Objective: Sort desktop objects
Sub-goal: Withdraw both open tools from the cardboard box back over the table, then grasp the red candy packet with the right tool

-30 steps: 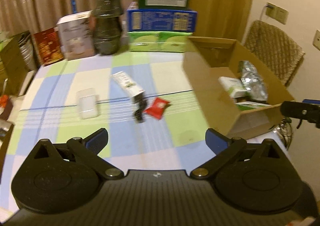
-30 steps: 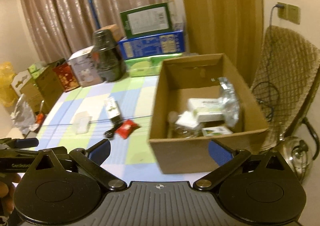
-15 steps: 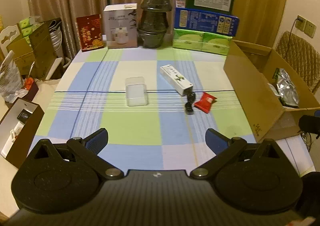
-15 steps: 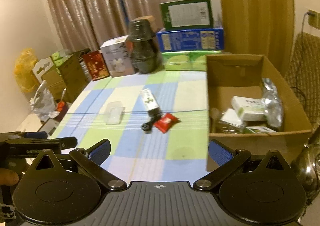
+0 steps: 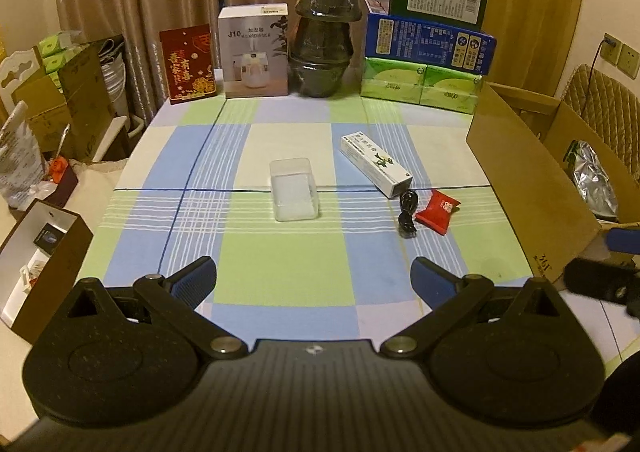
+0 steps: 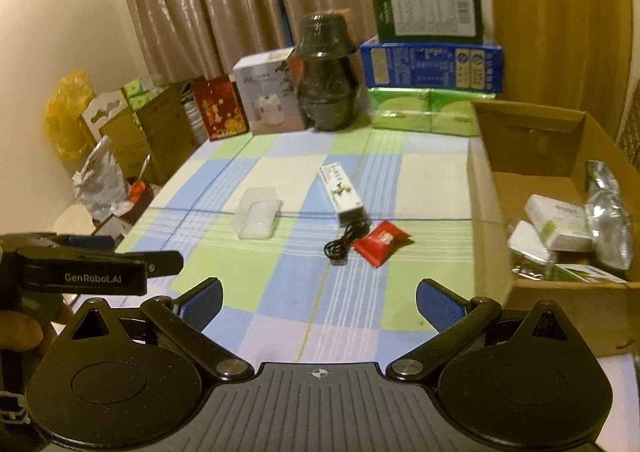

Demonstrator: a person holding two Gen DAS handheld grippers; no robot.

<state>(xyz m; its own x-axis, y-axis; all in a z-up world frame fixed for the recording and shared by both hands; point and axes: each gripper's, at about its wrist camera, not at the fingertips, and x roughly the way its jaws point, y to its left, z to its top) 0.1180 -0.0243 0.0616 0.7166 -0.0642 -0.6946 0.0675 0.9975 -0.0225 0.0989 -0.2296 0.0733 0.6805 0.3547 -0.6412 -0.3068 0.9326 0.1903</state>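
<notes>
Apparently empty, wide-spread left gripper (image 5: pixel 314 278).

Both grippers have swung left. The cardboard box (image 5: pixel 524 188) now sits at the right edge. The checked surface (image 5: pixel 280 284) fills both views.

Cardboard box (image 5: pixel 532 188) interior mostly behind its near wall, its right side cut off by the frame edge.
</notes>
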